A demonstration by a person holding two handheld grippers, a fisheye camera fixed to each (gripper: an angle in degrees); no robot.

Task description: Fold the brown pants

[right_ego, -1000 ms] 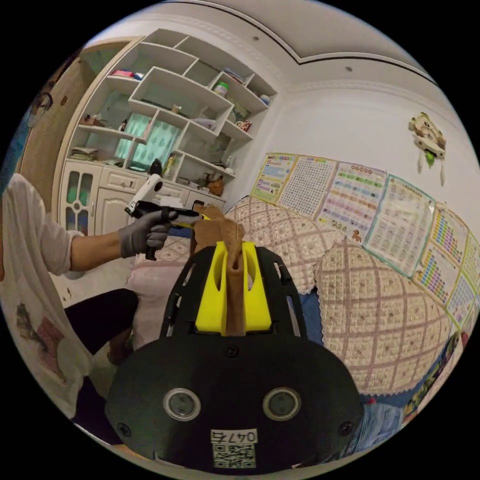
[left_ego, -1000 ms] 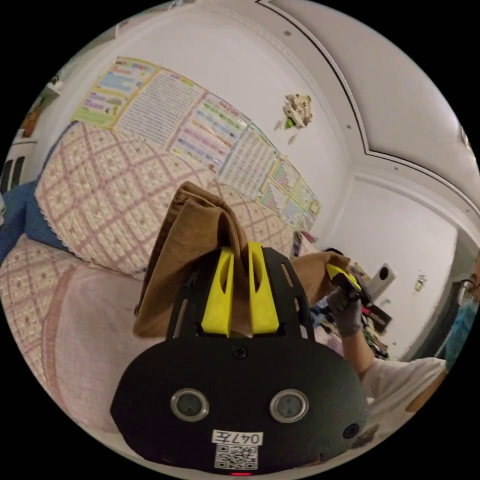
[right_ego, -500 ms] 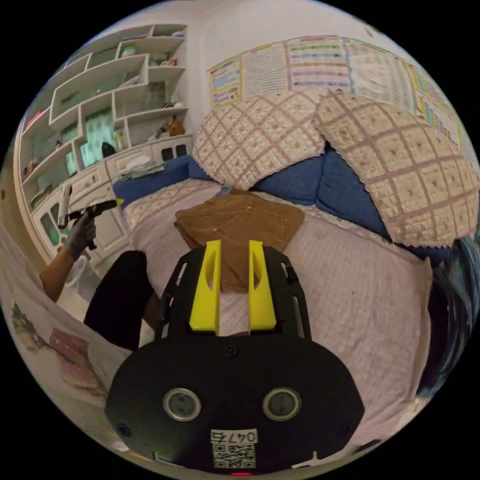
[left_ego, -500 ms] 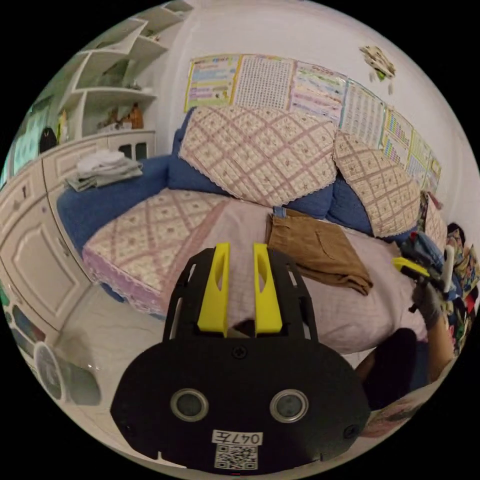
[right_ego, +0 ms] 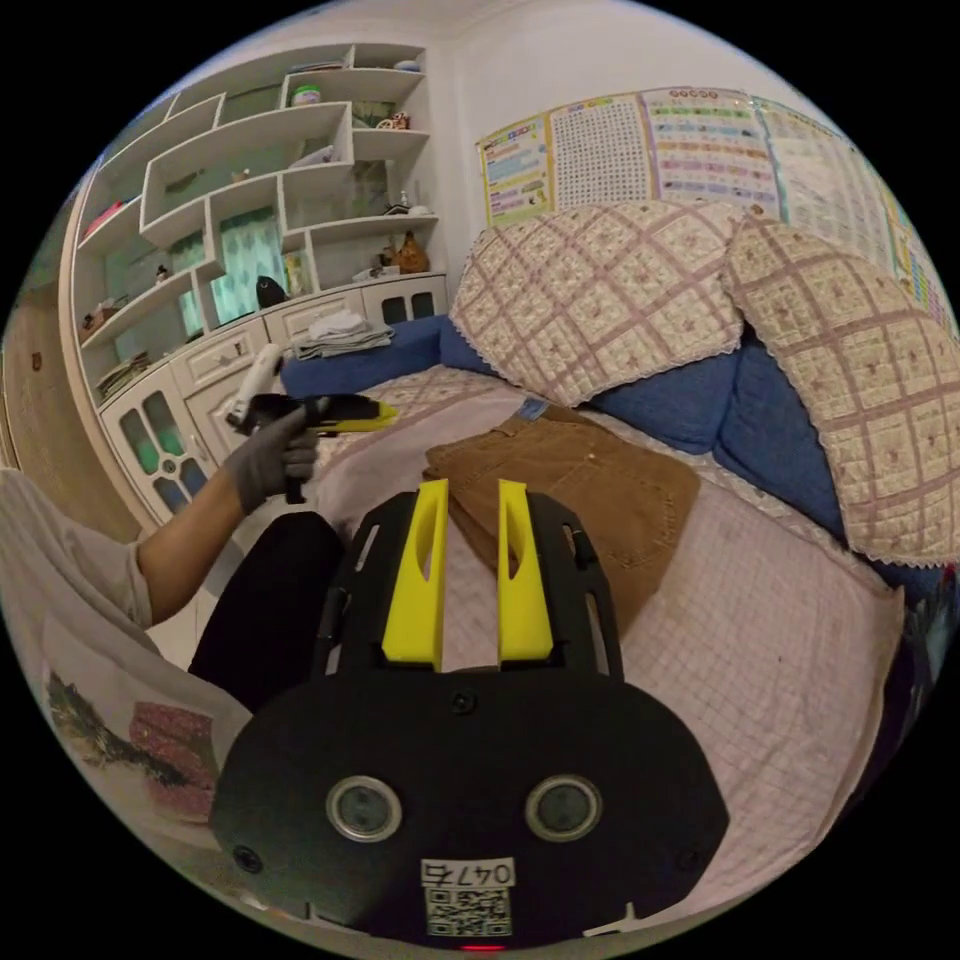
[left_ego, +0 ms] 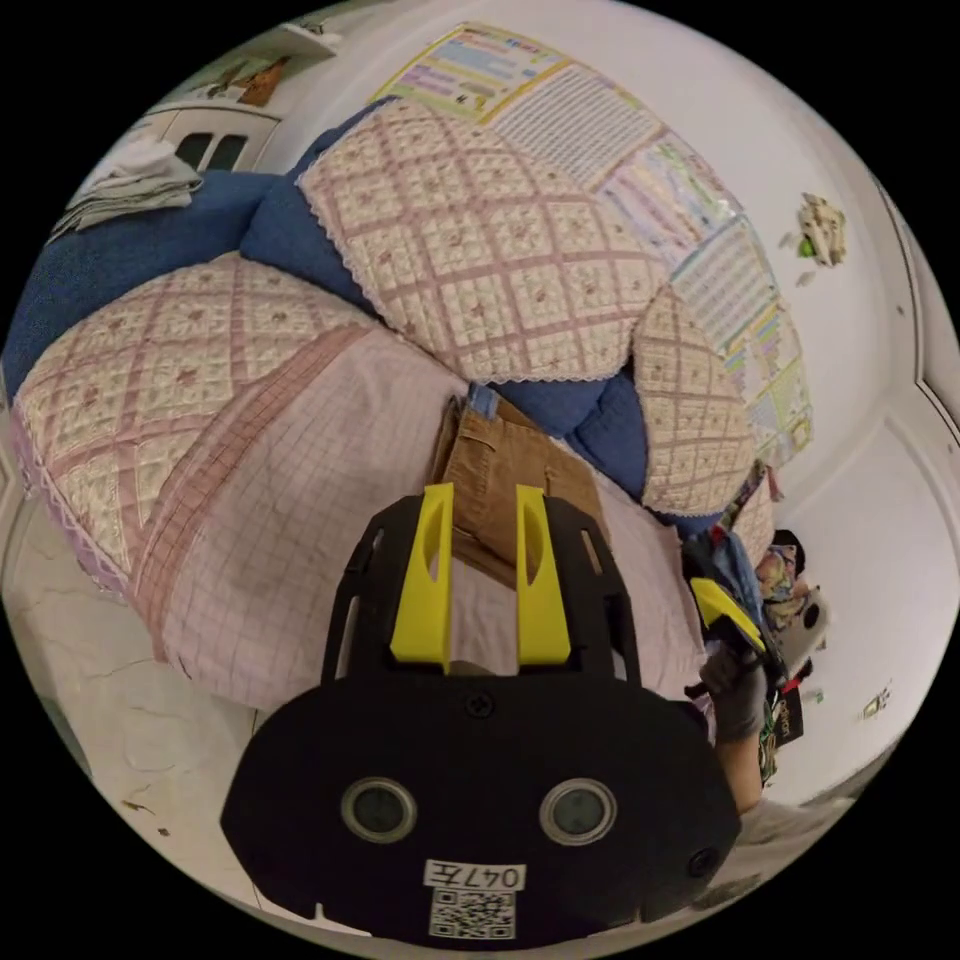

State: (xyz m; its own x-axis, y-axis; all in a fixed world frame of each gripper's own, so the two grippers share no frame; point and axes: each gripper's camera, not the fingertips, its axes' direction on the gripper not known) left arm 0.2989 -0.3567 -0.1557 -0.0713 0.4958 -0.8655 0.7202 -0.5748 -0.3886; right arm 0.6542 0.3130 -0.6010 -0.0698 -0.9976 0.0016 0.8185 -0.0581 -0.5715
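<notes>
On the pink sheet (right_ego: pixel 760 640) before the cushions (right_ego: pixel 600 290), the pants (right_ego: pixel 590 490) lie folded, touched by neither gripper. The left gripper (left_ego: pixel 482 500) and right gripper (right_ego: pixel 470 495) hover spread and empty. Any tidying should square the edges gently, I judge.

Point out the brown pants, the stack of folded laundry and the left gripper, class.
brown pants (right_ego: pixel 590 480), right gripper view, on the flat top layer.
folded laundry (right_ego: pixel 340 332), right gripper view, on the top of the stack.
left gripper (left_ego: pixel 482 575), left gripper view, between its yellow fingers.
</notes>
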